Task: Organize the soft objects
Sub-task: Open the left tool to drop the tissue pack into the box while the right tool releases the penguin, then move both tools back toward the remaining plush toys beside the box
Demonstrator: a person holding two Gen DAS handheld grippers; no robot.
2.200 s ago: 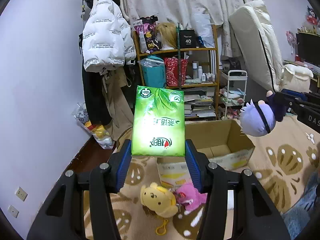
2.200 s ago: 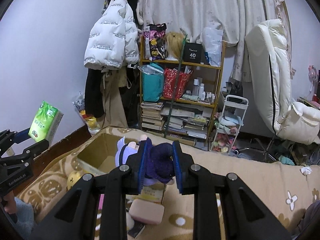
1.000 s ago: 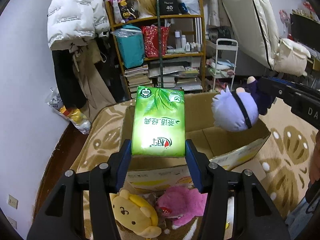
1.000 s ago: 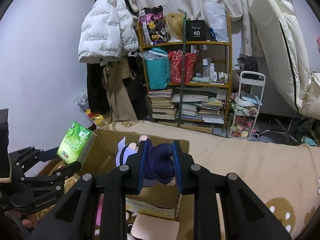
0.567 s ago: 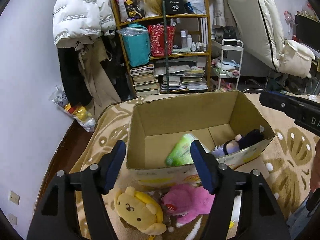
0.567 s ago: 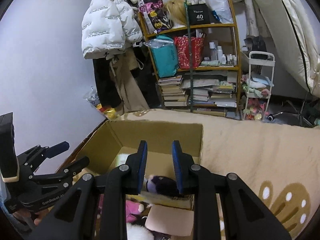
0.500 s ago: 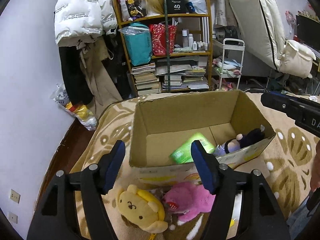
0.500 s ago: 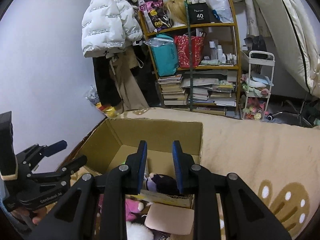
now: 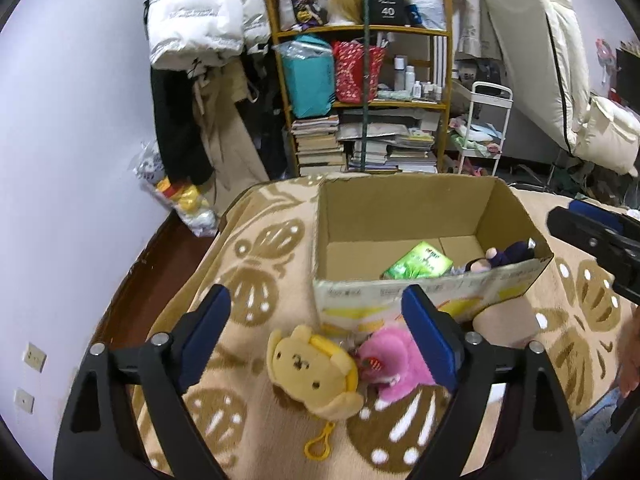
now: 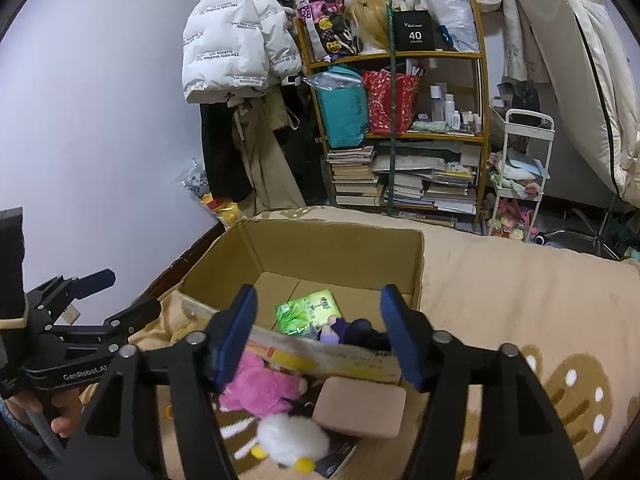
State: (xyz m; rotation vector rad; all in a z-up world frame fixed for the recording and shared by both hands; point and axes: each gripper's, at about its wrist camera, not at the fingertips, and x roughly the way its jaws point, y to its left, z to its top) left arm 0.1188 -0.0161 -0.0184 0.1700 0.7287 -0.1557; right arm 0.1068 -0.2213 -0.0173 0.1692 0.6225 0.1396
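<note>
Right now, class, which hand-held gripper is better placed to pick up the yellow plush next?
Left. The left hand-held gripper is open with the yellow plush lying between its fingers. The right hand-held gripper, also open, faces the box.

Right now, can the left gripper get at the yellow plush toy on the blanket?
Probably yes. The left gripper is open, and the yellow plush toy lies uncovered below it, outside the cardboard box. Only the pink plush presses against its side.
</note>
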